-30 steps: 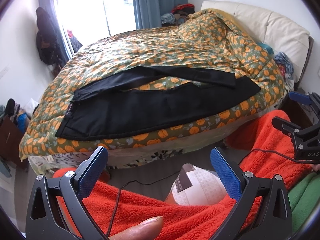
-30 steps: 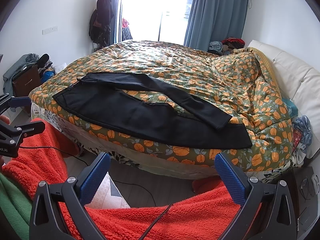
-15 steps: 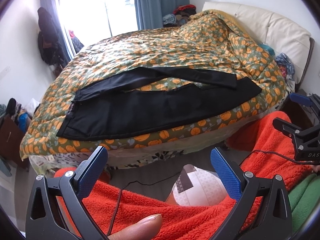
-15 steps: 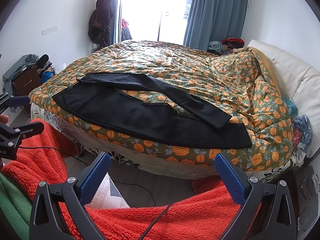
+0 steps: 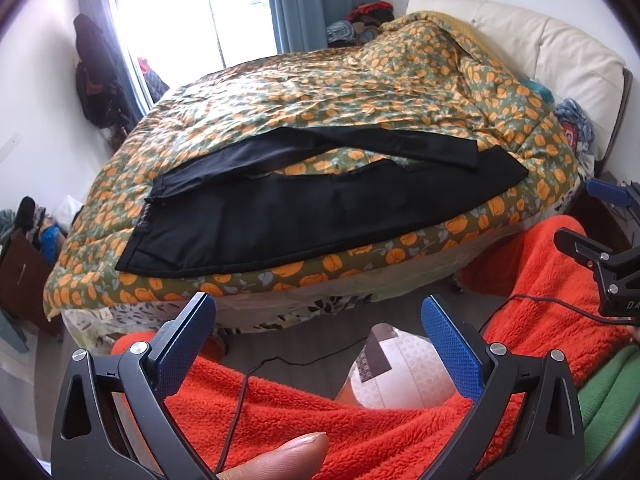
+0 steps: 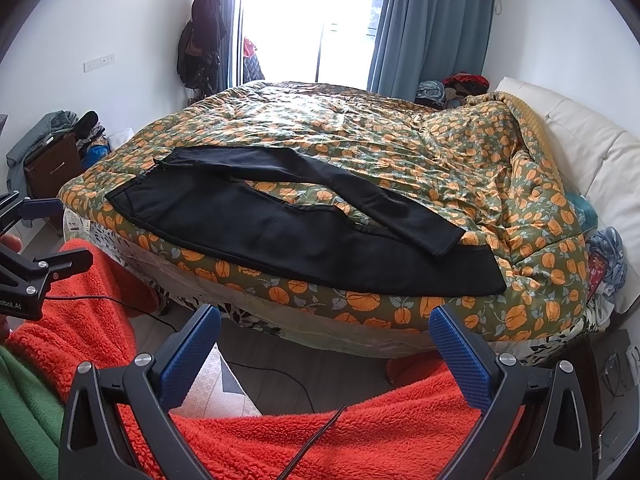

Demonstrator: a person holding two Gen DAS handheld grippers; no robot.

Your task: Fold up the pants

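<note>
Pants (image 5: pixel 320 208), black, lie spread along the near edge of the bed (image 5: pixel 360 80), on a green quilt (image 6: pixel 360 136) printed with orange fruit. The waistband sits at the left end; 1 leg runs along the bed edge, and the other angles across so its cuff overlaps the first near the right end.

Left tool (image 5: pixel 316 320) hangs low in front of the bed with its 2 blue pads wide apart and gripping nothing, above a fuzzy orange fabric (image 5: pixel 320 408). Right tool (image 6: pixel 324 328) is likewise spread apart and empty, well short of the pants.

Compared with 1 second ago, the pants and quilt lie exactly as they did. The left view has crept slightly upward, so the bed sits a little lower in its view; the right view is practically unchanged. Both tools keep the same wide spread.
</note>
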